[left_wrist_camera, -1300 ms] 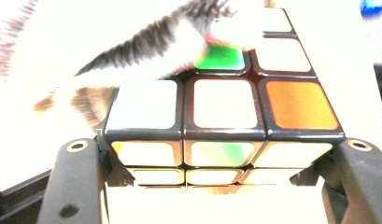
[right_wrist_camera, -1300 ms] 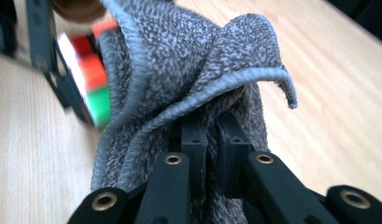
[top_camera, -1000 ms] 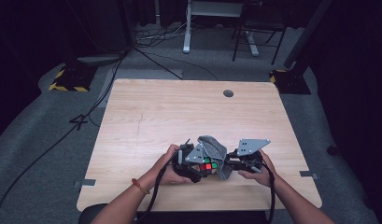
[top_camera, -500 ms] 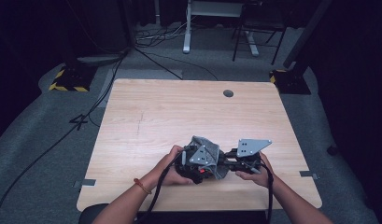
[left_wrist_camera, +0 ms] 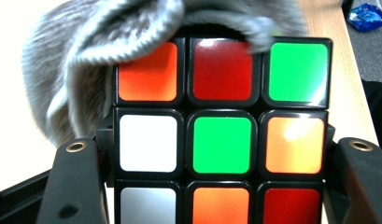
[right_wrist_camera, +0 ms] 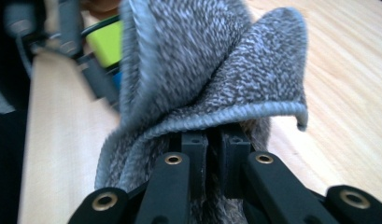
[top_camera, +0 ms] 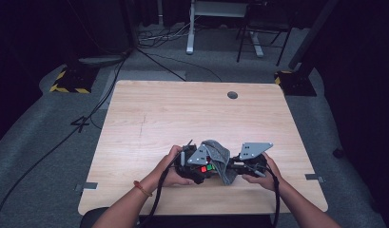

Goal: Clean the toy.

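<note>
A scrambled Rubik's cube [left_wrist_camera: 221, 144] with a green centre tile sits between the jaws of my left gripper [left_wrist_camera: 219, 179], which is shut on its sides. The high view shows the cube [top_camera: 207, 167] near the table's front edge, in front of my left hand. A grey knitted cloth [right_wrist_camera: 202, 70] is pinched in my right gripper [right_wrist_camera: 214, 154], whose pads are shut on its folded edge. The cloth [top_camera: 221, 161] drapes from the right gripper [top_camera: 232, 167] over the cube's top, and its edge [left_wrist_camera: 109, 28] covers the upper tiles. A yellow face of the cube [right_wrist_camera: 107, 42] peeks out behind the cloth.
The wooden table [top_camera: 182, 118] stretches bare toward the back, with a round cable hole [top_camera: 232, 95] at the far right. Desk legs and cables lie on the floor behind it. Both forearms come in from the front edge.
The cloth has shifted a little across the top of the cube. Both hands stay at the same spot near the front edge.
</note>
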Demonstrator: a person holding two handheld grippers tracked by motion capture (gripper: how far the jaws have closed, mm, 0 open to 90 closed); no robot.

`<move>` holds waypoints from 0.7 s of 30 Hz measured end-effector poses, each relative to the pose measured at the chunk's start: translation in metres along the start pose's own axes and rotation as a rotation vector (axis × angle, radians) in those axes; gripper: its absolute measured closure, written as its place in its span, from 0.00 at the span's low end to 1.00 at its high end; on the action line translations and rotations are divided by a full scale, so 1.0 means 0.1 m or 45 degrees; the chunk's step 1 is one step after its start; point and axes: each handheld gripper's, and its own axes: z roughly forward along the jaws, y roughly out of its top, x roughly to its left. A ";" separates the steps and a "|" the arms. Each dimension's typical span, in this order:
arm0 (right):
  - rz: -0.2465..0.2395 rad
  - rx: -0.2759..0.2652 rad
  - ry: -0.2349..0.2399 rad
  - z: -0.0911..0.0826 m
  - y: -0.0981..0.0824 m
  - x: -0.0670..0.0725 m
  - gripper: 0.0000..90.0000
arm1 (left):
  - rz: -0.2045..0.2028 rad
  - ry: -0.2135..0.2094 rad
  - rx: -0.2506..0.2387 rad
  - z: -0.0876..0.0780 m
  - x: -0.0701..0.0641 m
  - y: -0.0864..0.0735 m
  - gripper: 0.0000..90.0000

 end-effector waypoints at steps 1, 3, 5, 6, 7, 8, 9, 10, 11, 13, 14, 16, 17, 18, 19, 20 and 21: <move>-0.010 -0.011 0.018 -0.01 0.01 0.02 0.93 | -0.002 -0.003 -0.001 0.00 0.01 0.00 0.37; -0.032 -0.056 0.043 -0.05 0.06 0.07 0.93 | 0.002 0.015 0.037 0.02 0.00 -0.01 0.37; -0.055 -0.083 0.051 -0.06 0.11 0.12 0.92 | 0.017 0.011 0.051 0.07 -0.02 -0.01 0.37; -0.055 -0.083 0.051 -0.06 0.11 0.12 0.92 | 0.017 0.011 0.051 0.07 -0.02 -0.01 0.37; -0.066 -0.101 0.052 -0.06 0.14 0.14 0.92 | 0.015 0.003 0.064 0.09 -0.03 -0.01 0.37; -0.093 -0.117 0.026 -0.05 0.19 0.18 0.92 | 0.022 0.001 0.070 0.10 -0.04 -0.01 0.37; -0.094 -0.128 0.004 -0.04 0.21 0.18 0.92 | 0.014 -0.006 0.056 0.10 -0.04 -0.01 0.37; -0.094 -0.128 0.004 -0.04 0.21 0.18 0.92 | 0.014 -0.006 0.056 0.10 -0.04 -0.01 0.37; -0.084 -0.141 -0.041 -0.03 0.23 0.15 0.92 | 0.013 -0.015 0.043 0.10 -0.03 -0.01 0.37; -0.080 -0.139 -0.076 -0.02 0.23 0.13 0.92 | 0.025 -0.031 0.026 0.07 -0.04 0.00 0.37; -0.061 -0.122 -0.098 0.01 0.21 0.06 0.93 | 0.028 -0.017 0.029 0.06 -0.04 0.00 0.37; -0.042 -0.081 -0.114 0.04 0.16 0.01 0.93 | 0.023 -0.013 0.018 0.04 -0.04 0.00 0.37; -0.042 -0.081 -0.114 0.04 0.16 0.01 0.93 | 0.028 -0.018 0.013 0.03 -0.03 0.00 0.37; -0.031 -0.035 -0.103 0.06 0.10 -0.02 0.93 | 0.028 -0.010 0.010 0.01 -0.02 0.01 0.37; -0.038 -0.012 -0.101 0.06 0.07 -0.02 0.93 | 0.028 -0.010 0.010 0.01 -0.02 0.01 0.37; -0.041 0.002 -0.087 0.06 0.05 -0.02 0.93 | 0.029 -0.013 0.005 0.00 -0.02 0.01 0.37; -0.044 0.010 -0.062 0.05 0.03 -0.01 0.93 | 0.035 -0.013 0.002 -0.02 0.00 0.01 0.37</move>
